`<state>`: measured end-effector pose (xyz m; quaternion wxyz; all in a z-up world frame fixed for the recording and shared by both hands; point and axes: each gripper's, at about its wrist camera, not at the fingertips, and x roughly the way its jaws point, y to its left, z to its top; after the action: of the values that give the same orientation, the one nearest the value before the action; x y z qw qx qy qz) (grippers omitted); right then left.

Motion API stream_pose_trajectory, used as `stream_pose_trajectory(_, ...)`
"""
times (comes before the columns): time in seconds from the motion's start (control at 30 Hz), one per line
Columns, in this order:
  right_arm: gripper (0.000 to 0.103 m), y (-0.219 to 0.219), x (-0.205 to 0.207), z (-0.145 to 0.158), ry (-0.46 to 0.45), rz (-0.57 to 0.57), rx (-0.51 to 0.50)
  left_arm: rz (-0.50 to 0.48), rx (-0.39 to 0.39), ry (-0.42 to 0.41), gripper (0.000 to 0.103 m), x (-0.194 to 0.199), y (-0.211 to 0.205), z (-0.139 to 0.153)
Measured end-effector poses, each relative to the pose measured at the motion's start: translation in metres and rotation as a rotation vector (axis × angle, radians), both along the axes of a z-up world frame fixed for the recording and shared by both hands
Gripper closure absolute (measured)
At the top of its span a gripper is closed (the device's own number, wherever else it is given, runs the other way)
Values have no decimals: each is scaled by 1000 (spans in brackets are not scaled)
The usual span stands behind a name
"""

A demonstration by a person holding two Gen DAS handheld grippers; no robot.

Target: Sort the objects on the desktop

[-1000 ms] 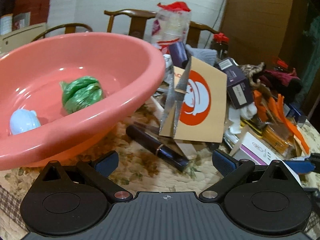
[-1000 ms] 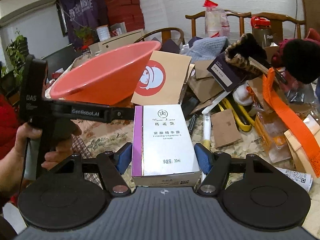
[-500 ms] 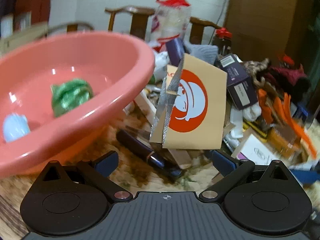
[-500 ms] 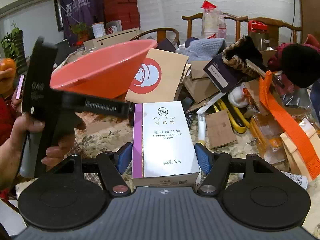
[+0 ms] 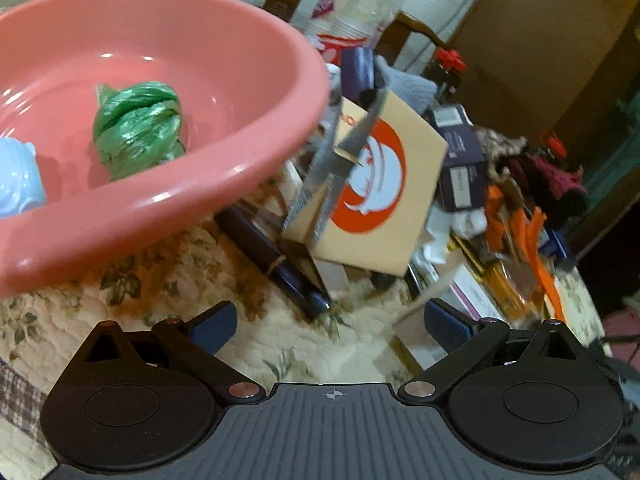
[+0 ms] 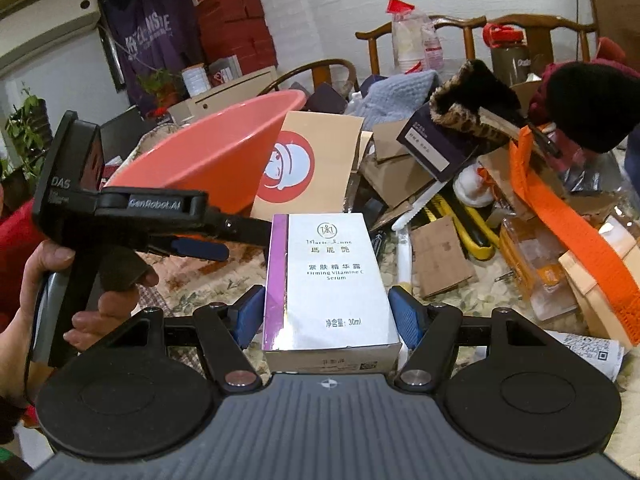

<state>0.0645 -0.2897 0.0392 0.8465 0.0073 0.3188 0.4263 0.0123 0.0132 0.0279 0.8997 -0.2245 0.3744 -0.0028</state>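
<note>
My right gripper [image 6: 328, 314] is shut on a white and purple serum box [image 6: 328, 280], its blue pads pressed on both long sides, just above the flowered tablecloth. My left gripper [image 5: 328, 324] is open with nothing between its fingers; in the right wrist view a hand [image 6: 104, 280] holds the left gripper [image 6: 240, 236] to the left of the box. The left gripper points down at the cloth beside a pink basin [image 5: 240, 168], also in the right wrist view as the basin [image 6: 208, 152]. Inside the basin lie a green plastic bundle [image 5: 136, 128] and a pale blue object [image 5: 16, 184].
A kraft box with an orange logo [image 5: 372, 184] stands right of the basin, metal tweezers [image 5: 336, 160] leaning on it, a dark pen [image 5: 276, 264] at its foot. Cardboard scraps [image 6: 440, 256], an orange strap [image 6: 560, 216], dark boxes and clothes crowd the right. Chairs stand behind.
The left wrist view has rolled and tipped, so the basin now looms larger and slanted. In the right wrist view the left gripper has tilted and drawn nearer the box. The right gripper keeps its grip.
</note>
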Motion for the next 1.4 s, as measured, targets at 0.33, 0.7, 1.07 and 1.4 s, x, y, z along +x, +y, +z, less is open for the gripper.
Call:
stream_pose_trajectory(0.33,33,3,3,-5,-1,-21,-35,-87,-61,-27,0,11,-26,12)
stream_pose_trajectory(0.7,33,4,0,-5,-18,8,-52,-159,-106,0,0,56,-37,-1)
stream_pose_trajectory(1.07,32,3,-3,-3,-44,27,-76,-243,-10,-48,39,62,-62,1)
stream_pose_trajectory(1.4,32,13,-16,-2,-99,34,-114,-231,103,-122,44,29,-66,18)
